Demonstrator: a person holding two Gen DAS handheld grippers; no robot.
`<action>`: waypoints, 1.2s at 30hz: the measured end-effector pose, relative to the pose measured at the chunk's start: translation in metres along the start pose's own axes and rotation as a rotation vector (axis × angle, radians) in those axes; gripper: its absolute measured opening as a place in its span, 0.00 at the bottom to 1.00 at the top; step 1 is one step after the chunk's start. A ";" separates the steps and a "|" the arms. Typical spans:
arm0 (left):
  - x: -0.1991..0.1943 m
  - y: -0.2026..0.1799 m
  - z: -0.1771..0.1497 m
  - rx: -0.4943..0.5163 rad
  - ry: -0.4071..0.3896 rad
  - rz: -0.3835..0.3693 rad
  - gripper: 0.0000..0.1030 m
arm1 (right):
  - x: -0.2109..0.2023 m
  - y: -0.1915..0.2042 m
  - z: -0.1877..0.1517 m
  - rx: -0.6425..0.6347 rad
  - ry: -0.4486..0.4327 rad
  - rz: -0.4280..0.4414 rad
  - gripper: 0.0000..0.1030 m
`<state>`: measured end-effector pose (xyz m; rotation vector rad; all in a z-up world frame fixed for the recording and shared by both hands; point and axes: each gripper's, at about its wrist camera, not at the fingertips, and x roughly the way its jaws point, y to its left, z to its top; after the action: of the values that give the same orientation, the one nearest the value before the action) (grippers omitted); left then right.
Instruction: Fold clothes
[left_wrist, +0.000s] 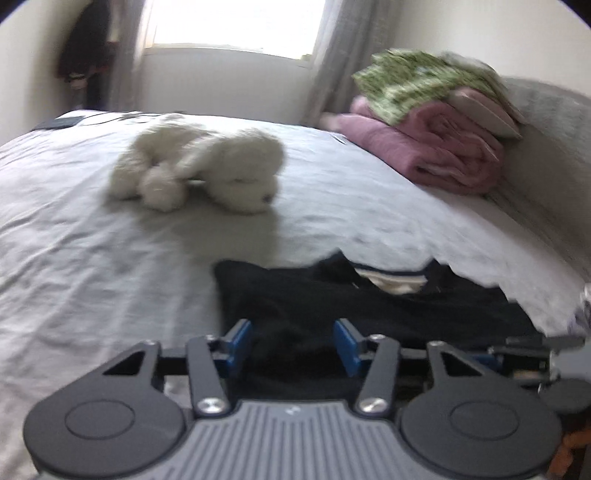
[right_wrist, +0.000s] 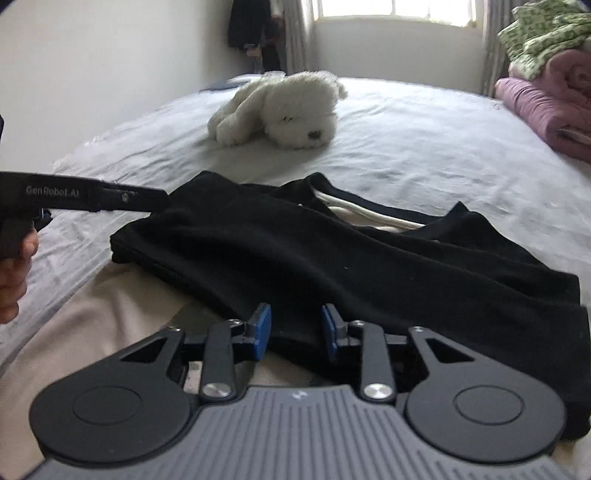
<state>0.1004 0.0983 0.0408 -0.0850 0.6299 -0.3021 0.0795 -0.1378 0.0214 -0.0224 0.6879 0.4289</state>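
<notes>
A black garment (left_wrist: 369, 310) (right_wrist: 332, 258) with a cream-striped neckline lies crumpled on the bed near its front edge. My left gripper (left_wrist: 293, 343) stands over the garment's left end, its blue pads apart with black cloth between them and not visibly pinched. Seen side-on in the right wrist view, the left gripper (right_wrist: 160, 199) has its tip at the garment's far left corner. My right gripper (right_wrist: 295, 330) is at the garment's near edge, with a gap between its pads and dark cloth lying in that gap.
A white plush dog (left_wrist: 199, 166) (right_wrist: 280, 110) lies mid-bed on the pale sheet (left_wrist: 74, 258). Folded pink blankets (left_wrist: 436, 147) under green patterned cloth (left_wrist: 417, 81) are stacked at the back right. Beige fabric (right_wrist: 110, 314) lies under the garment. A person's hand (right_wrist: 14, 273) holds the left gripper.
</notes>
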 end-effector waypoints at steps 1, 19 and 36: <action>0.007 -0.002 -0.004 0.019 0.026 0.014 0.38 | -0.001 -0.002 -0.001 0.016 -0.002 0.002 0.29; 0.016 -0.003 -0.009 0.085 0.085 0.079 0.30 | 0.043 -0.028 0.040 0.023 -0.019 0.010 0.32; 0.013 -0.038 -0.011 0.170 0.076 0.035 0.41 | 0.005 -0.068 0.031 0.083 -0.017 -0.037 0.26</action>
<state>0.0944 0.0583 0.0306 0.1007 0.6779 -0.3246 0.1283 -0.1934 0.0338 0.0471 0.6867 0.3644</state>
